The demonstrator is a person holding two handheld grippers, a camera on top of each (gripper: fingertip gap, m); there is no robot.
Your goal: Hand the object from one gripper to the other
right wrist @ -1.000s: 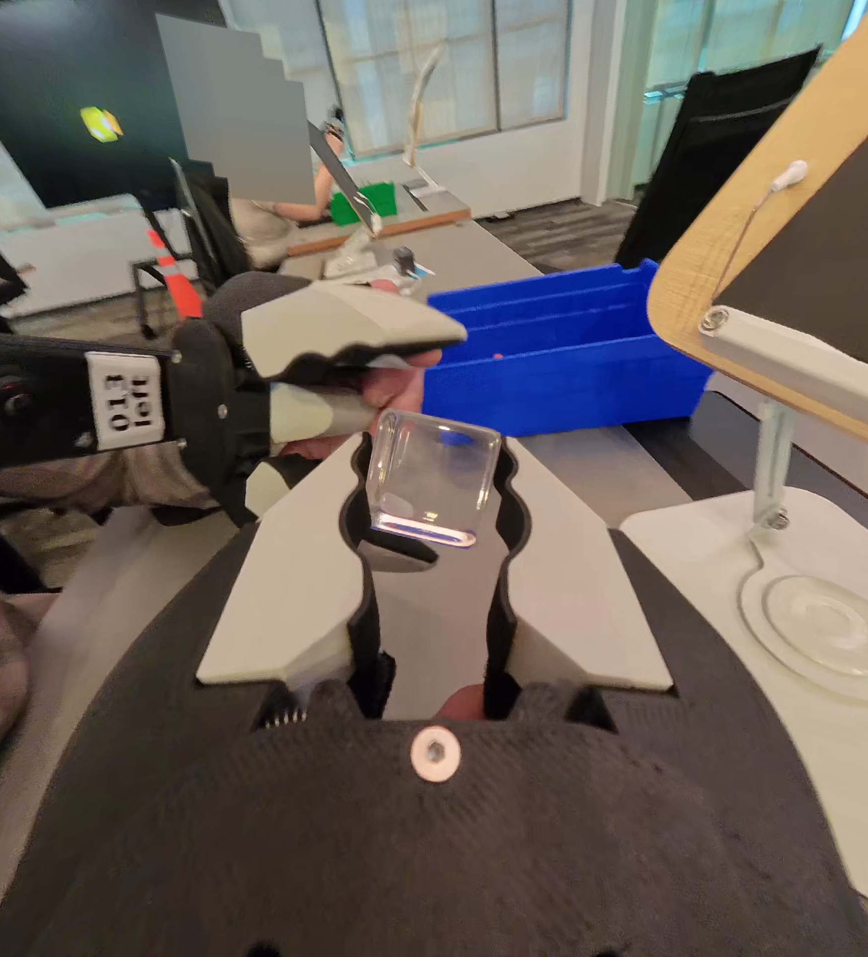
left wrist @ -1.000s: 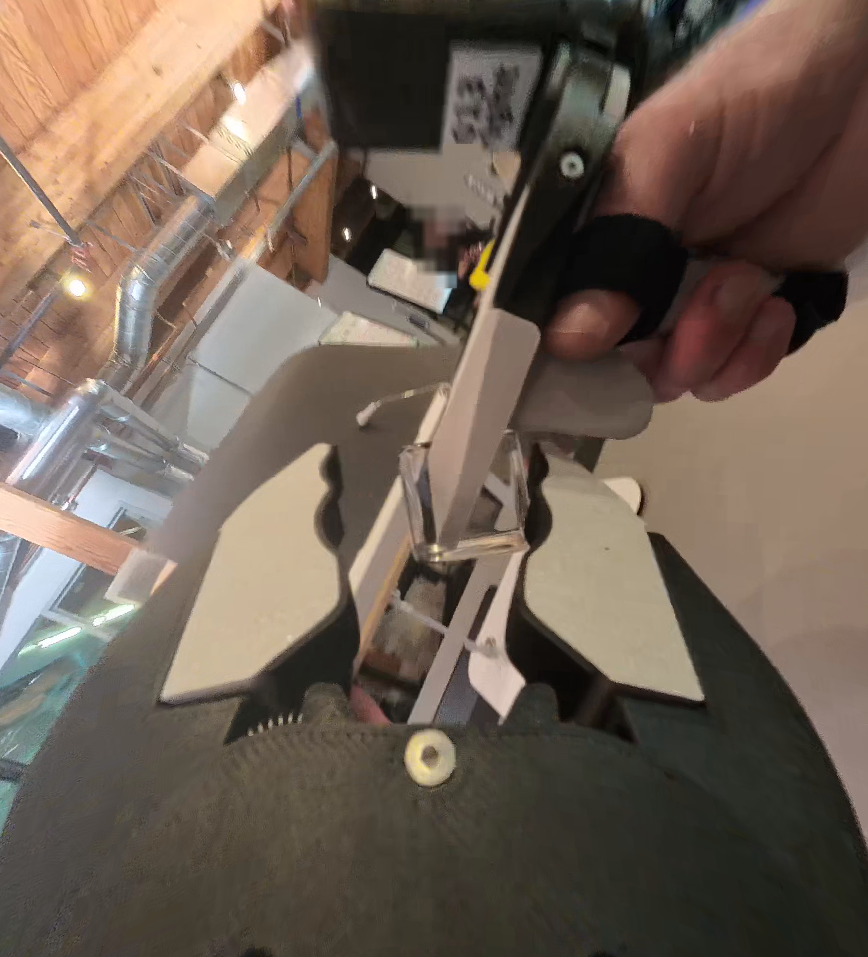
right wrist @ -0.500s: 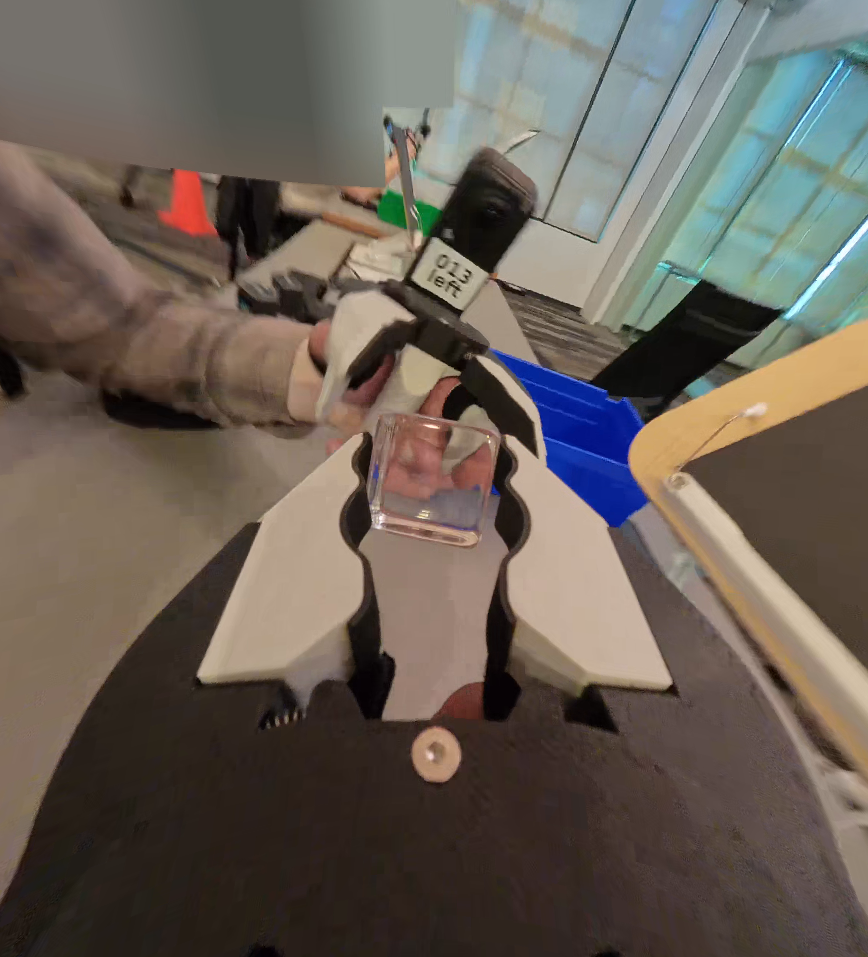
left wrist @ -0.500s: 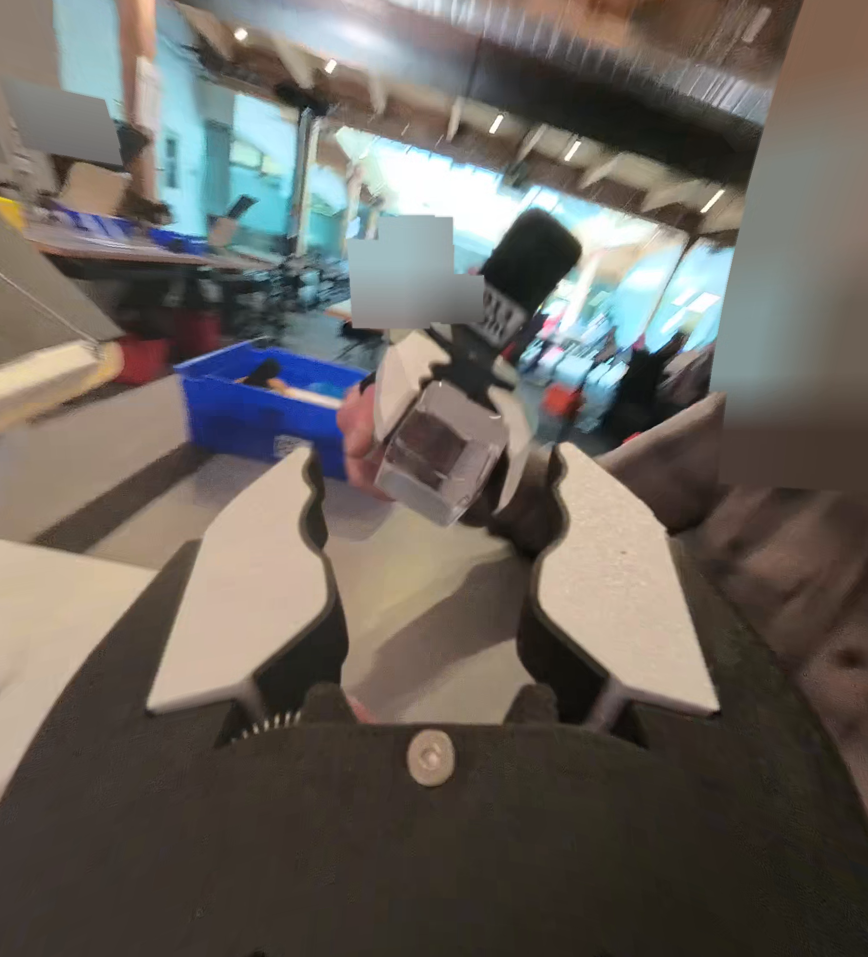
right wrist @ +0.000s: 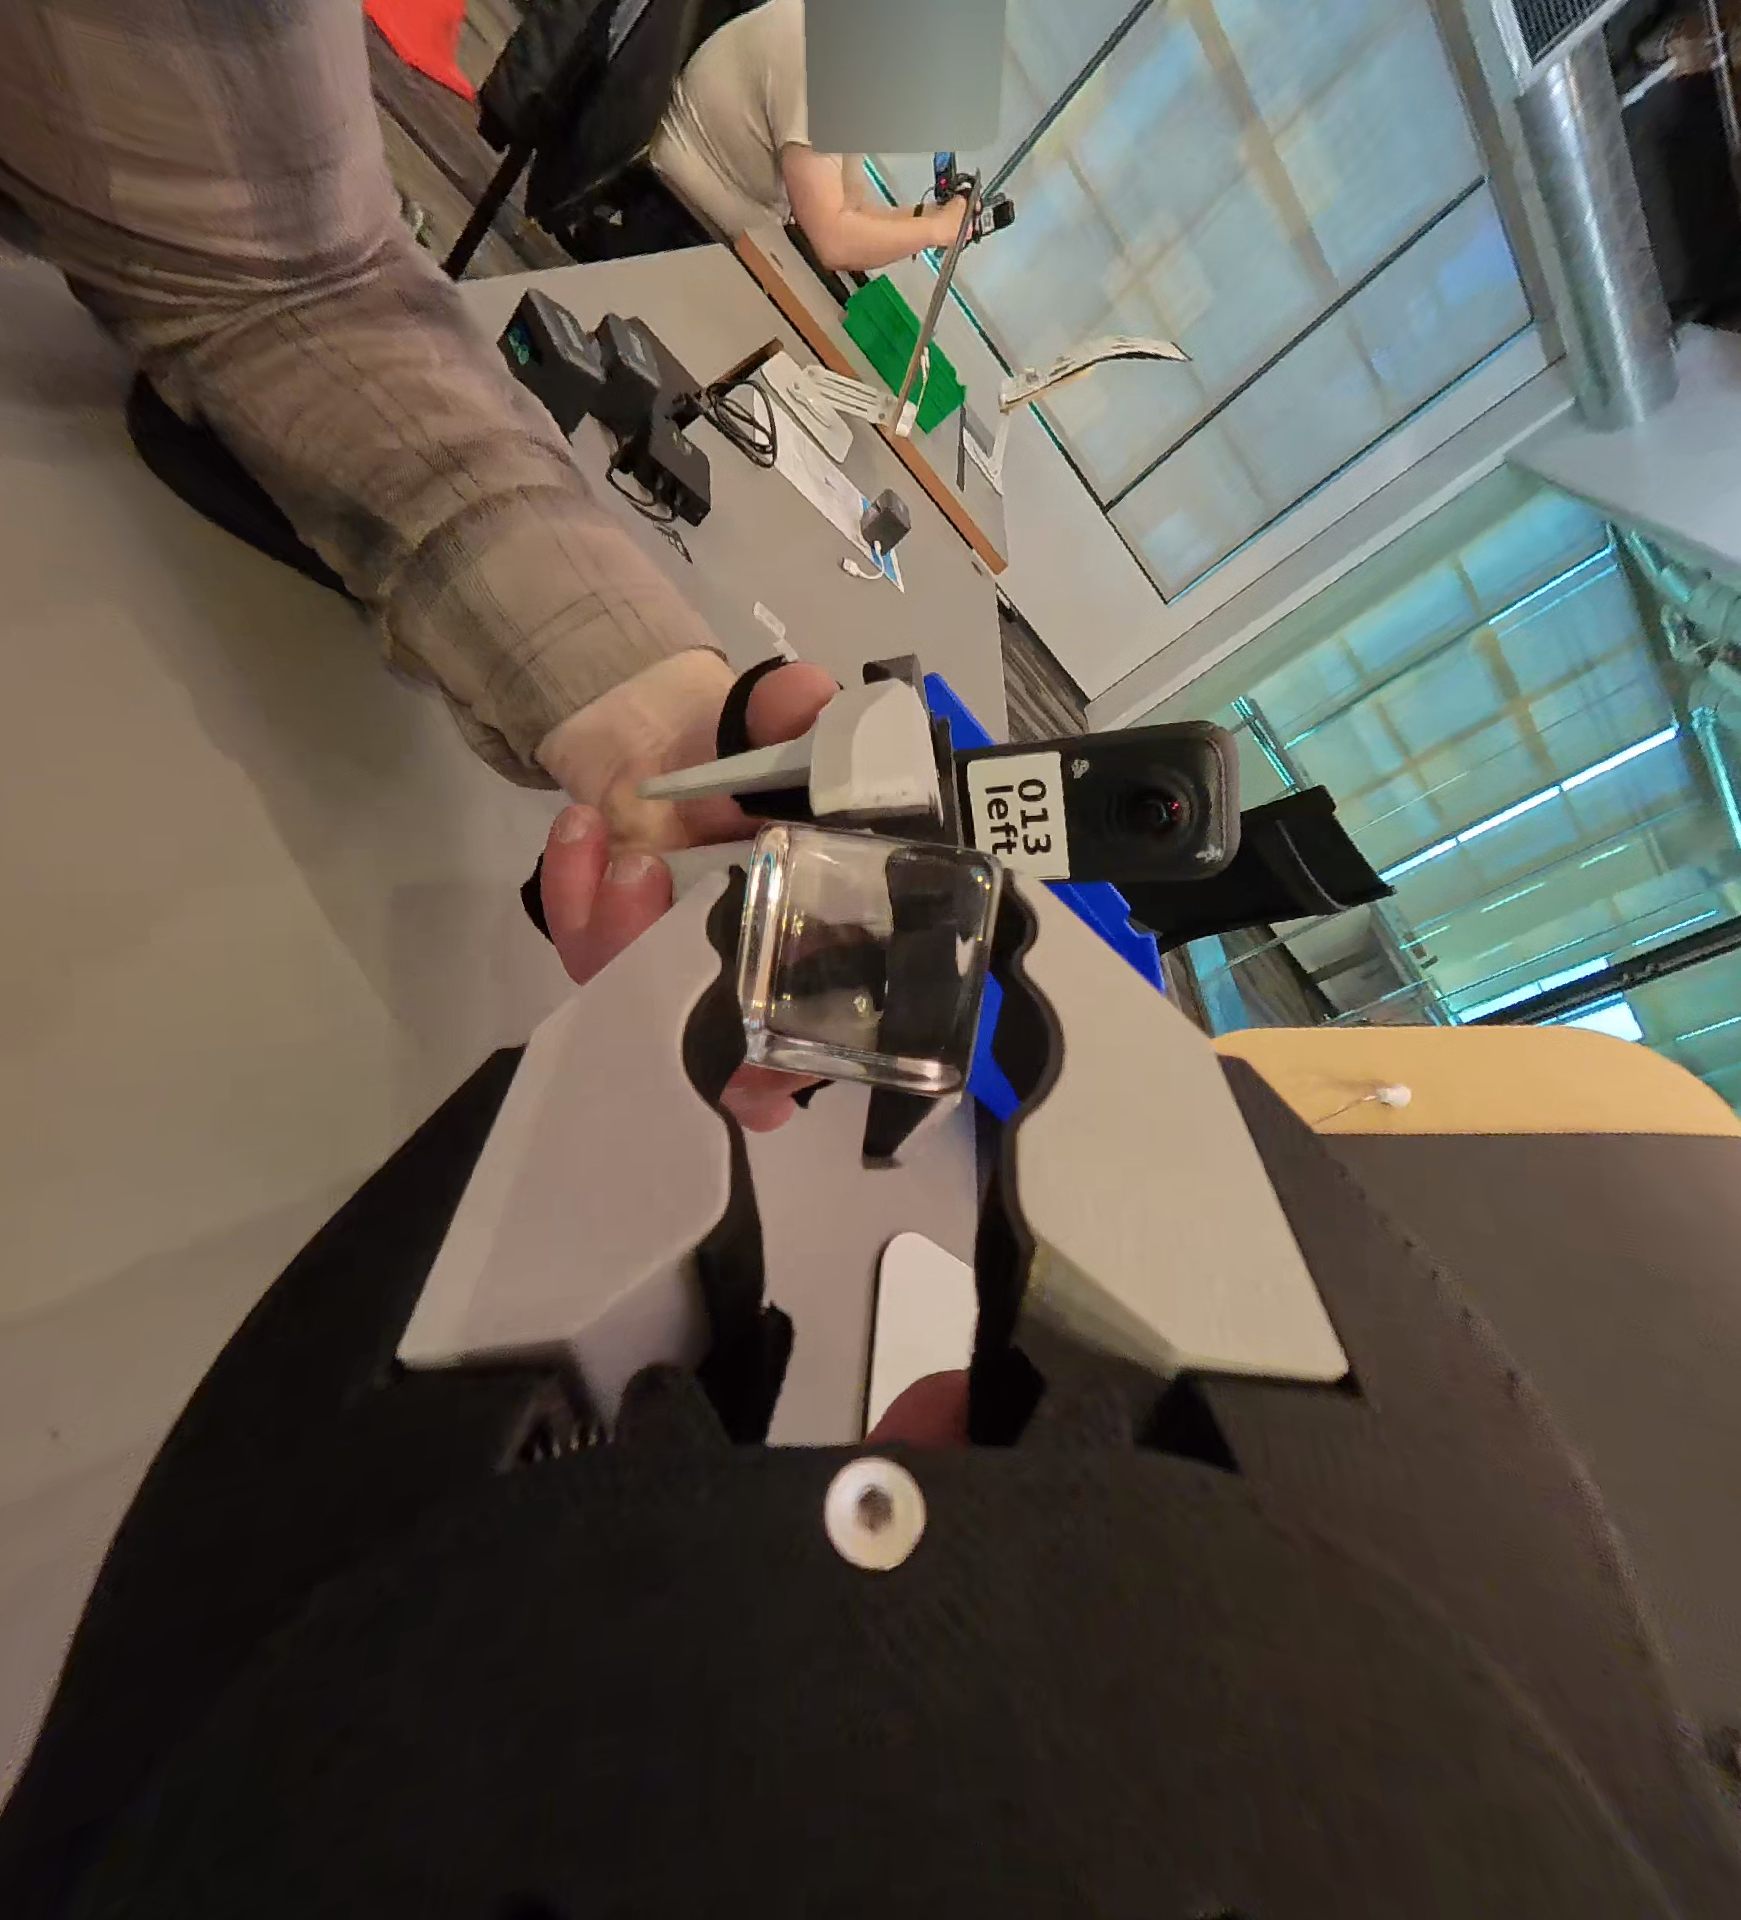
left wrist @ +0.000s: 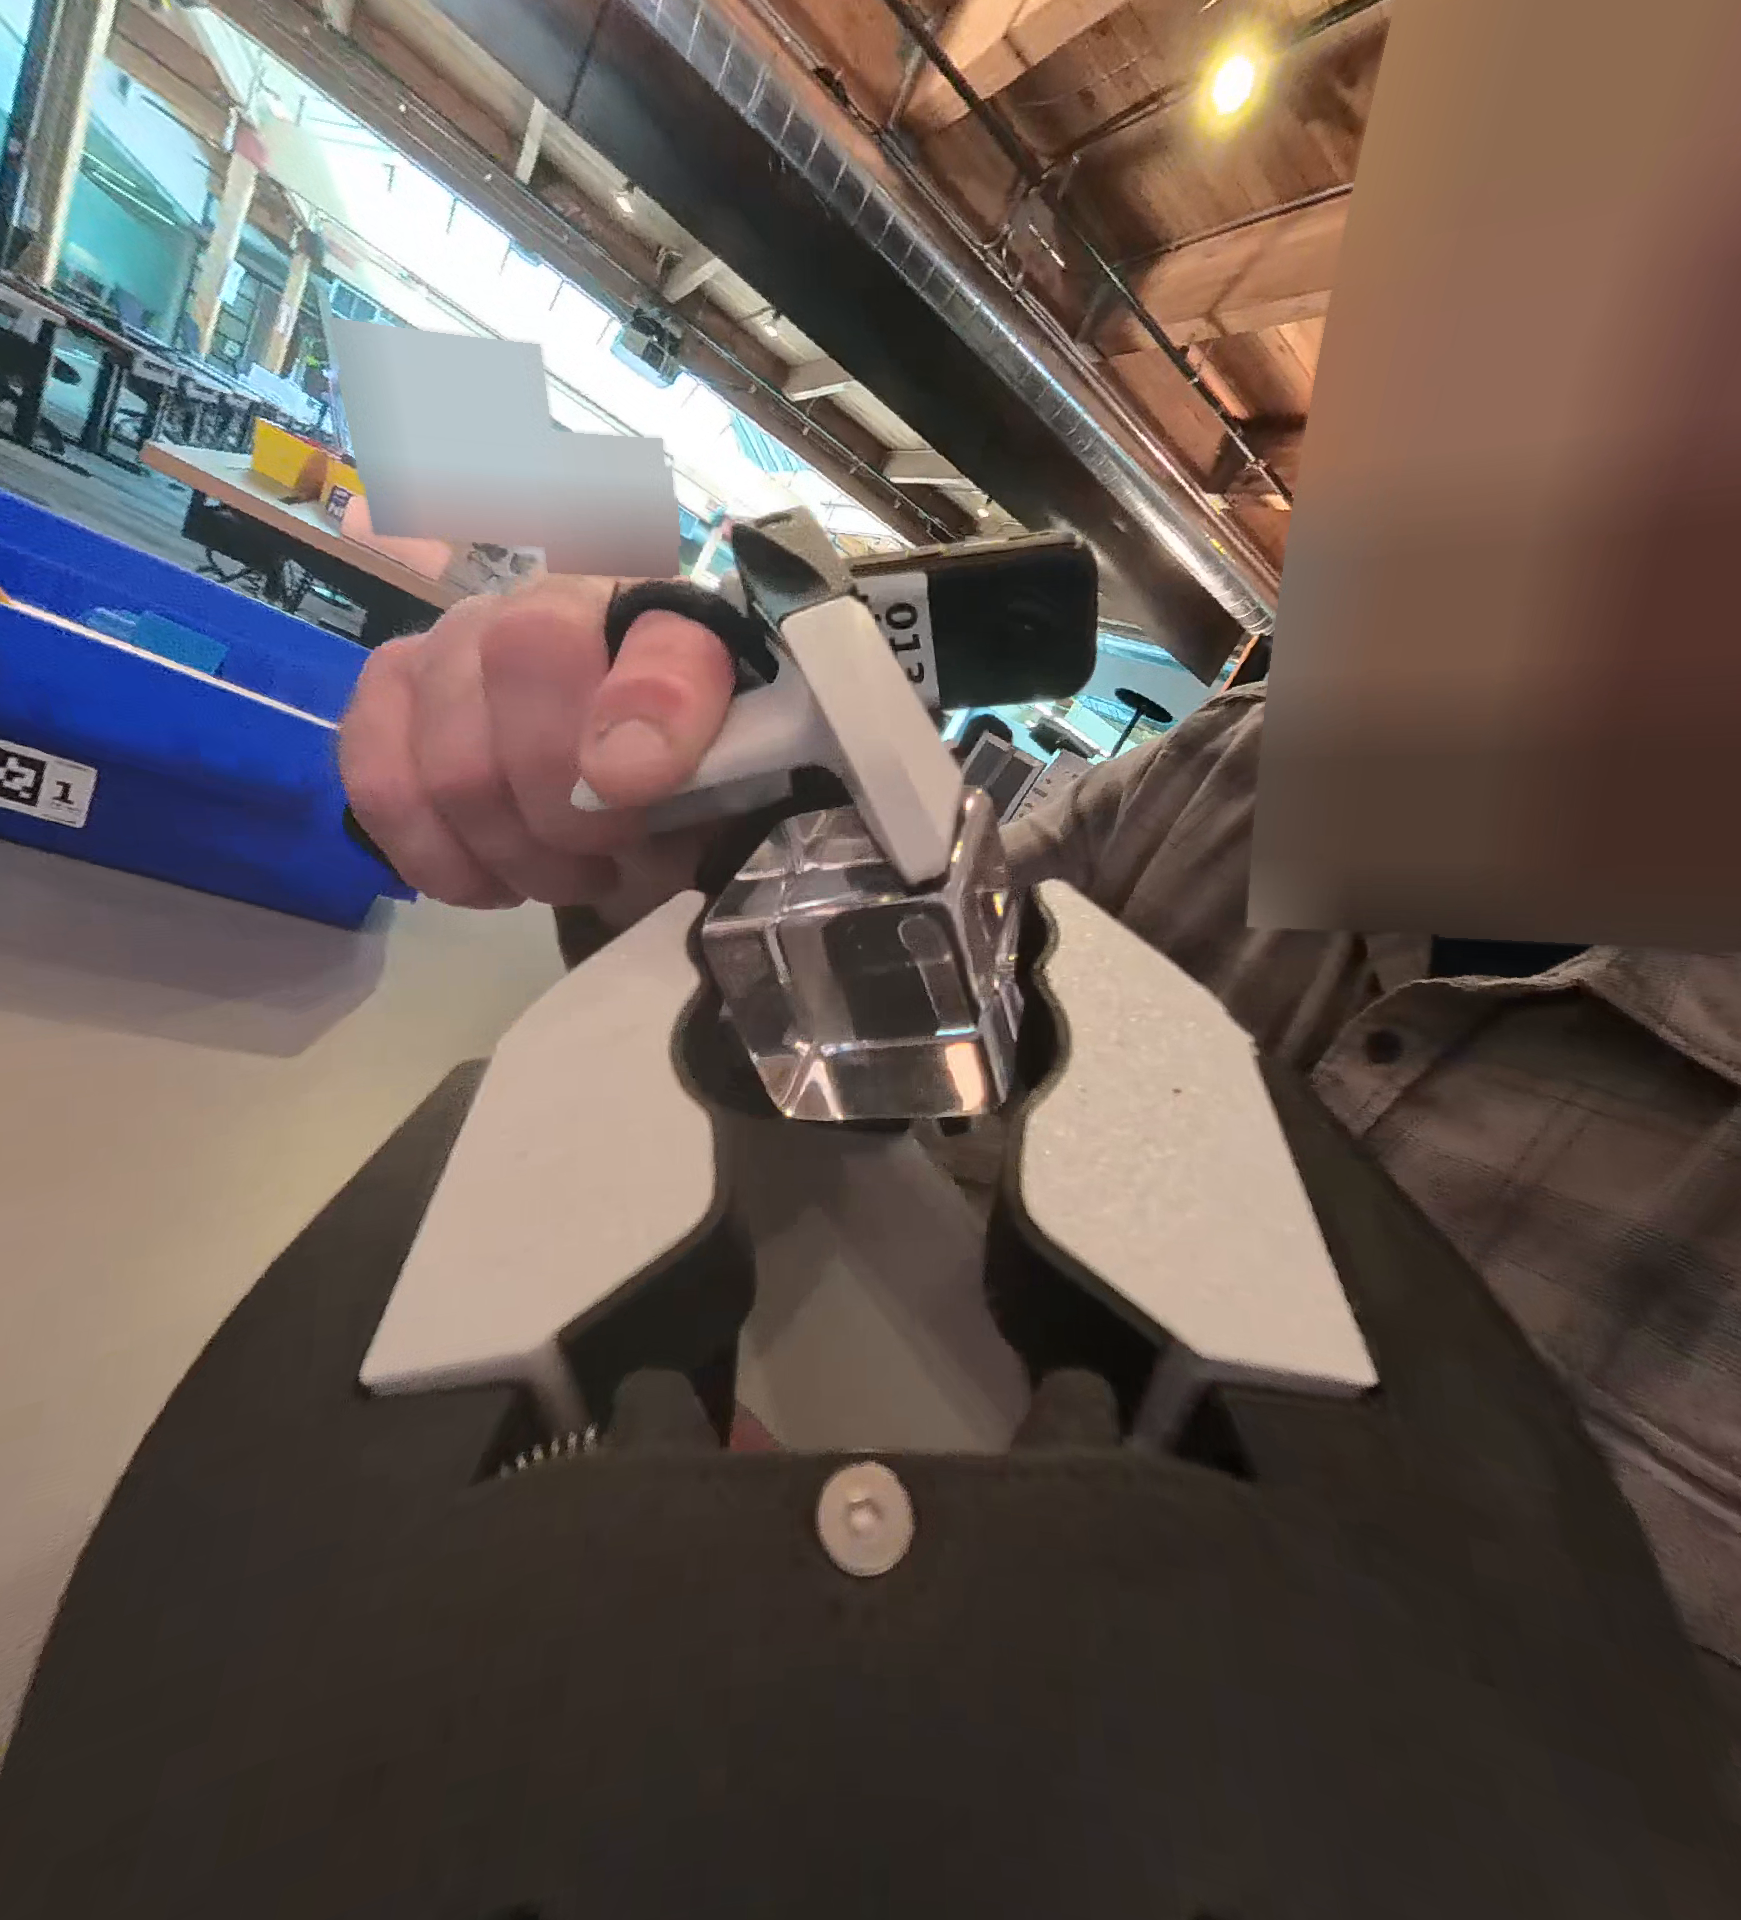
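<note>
The clear acrylic cube (right wrist: 871, 971) sits between the tips of the right gripper (right wrist: 871, 977), whose fingers (right wrist: 627, 1164) press its two side faces, narrowly parted and clamped on it. The left gripper (left wrist: 861, 997) brackets the same cube (left wrist: 861, 1003) crosswise: its fingers (left wrist: 554, 1174) stand just beside the cube's sides, and whether they touch it I cannot tell. A right finger (left wrist: 871, 743) lies across the cube's top.

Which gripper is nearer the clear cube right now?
Right. The right gripper is shut on the clear cube, fingers pressing two faces. The left gripper straddles its other two sides; whether it touches yet is unclear.
</note>
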